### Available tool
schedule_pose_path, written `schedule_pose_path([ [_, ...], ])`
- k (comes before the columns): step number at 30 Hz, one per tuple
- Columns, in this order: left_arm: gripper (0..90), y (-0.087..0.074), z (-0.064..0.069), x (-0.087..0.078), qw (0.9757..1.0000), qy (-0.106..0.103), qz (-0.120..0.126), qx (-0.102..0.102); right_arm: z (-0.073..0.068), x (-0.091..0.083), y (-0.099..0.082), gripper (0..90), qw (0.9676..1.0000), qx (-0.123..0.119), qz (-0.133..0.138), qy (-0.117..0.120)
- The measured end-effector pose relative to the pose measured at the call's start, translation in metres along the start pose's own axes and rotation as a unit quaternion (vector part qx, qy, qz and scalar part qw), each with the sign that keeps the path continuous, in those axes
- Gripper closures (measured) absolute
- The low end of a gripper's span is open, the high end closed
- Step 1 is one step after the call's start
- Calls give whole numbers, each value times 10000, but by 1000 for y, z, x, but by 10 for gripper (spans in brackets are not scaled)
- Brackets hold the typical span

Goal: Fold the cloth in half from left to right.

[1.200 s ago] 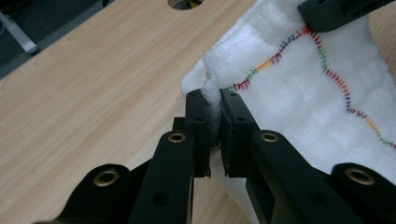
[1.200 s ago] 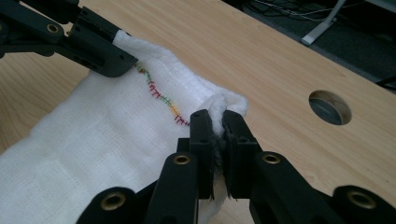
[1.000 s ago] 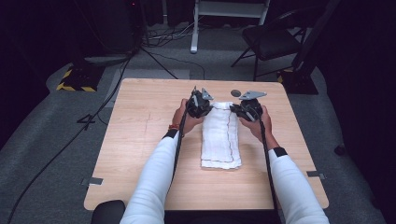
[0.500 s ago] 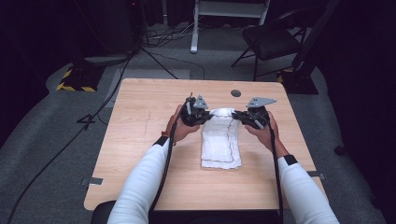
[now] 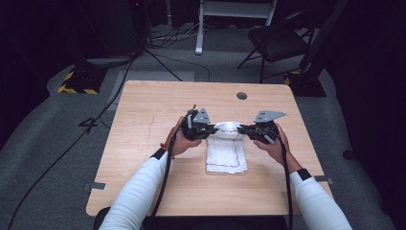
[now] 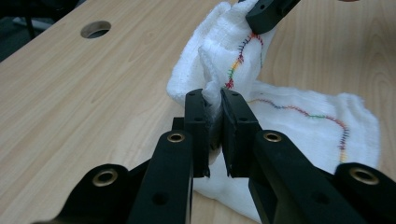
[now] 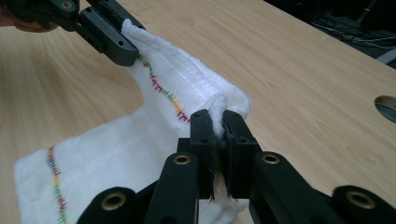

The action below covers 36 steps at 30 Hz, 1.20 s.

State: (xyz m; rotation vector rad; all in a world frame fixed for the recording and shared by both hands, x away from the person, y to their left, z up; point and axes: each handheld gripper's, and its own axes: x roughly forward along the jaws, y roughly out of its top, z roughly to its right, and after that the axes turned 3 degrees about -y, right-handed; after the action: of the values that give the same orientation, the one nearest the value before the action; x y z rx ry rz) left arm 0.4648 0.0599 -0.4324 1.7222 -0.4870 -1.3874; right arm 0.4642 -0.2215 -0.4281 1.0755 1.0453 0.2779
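A white cloth (image 5: 226,152) with a multicoloured stitched line lies folded in the middle of the wooden table (image 5: 143,110). Its far edge is lifted off the table and folded back toward the person. My left gripper (image 5: 209,130) is shut on the far left corner of the cloth (image 6: 224,42), which bunches between the pads. On the far right corner of the cloth (image 7: 187,88) my right gripper (image 5: 242,130) is shut too. The near part of the cloth rests flat on the wood. In each gripper view the other gripper's jaw pinches the cloth farther off.
A round cable hole (image 5: 242,96) sits in the table near its far edge. A black chair (image 5: 277,43) and a white stand (image 5: 234,19) are on the floor beyond the table. Cables trail from both grippers toward the near edge.
Both grippers have moved toward the person, pulling the cloth's far edge up and back over the rest. The flat part of the cloth looks shorter now.
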Motion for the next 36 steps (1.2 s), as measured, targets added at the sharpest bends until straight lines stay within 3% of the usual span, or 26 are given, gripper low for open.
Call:
schedule_pose_path([
  [10, 822, -8, 23, -6, 9994, -204, -119, 233, -19, -14, -11, 842, 9992, -216, -11, 327],
  [17, 822, -15, 34, -9, 9988, -372, -190, 248, -30, -18, -20, 842, 9981, -280, -53, 538],
  [21, 821, -17, 39, -10, 9983, -447, -235, 301, -36, -21, -24, 841, 9975, -332, -127, 605],
  [28, 822, -22, 54, -11, 9957, -621, -397, 565, -42, -25, -35, 841, 9965, -361, -271, 704],
  [36, 827, -32, 59, -5, 9938, -697, -629, 590, -50, -23, -47, 817, 9957, -365, -453, 722],
])
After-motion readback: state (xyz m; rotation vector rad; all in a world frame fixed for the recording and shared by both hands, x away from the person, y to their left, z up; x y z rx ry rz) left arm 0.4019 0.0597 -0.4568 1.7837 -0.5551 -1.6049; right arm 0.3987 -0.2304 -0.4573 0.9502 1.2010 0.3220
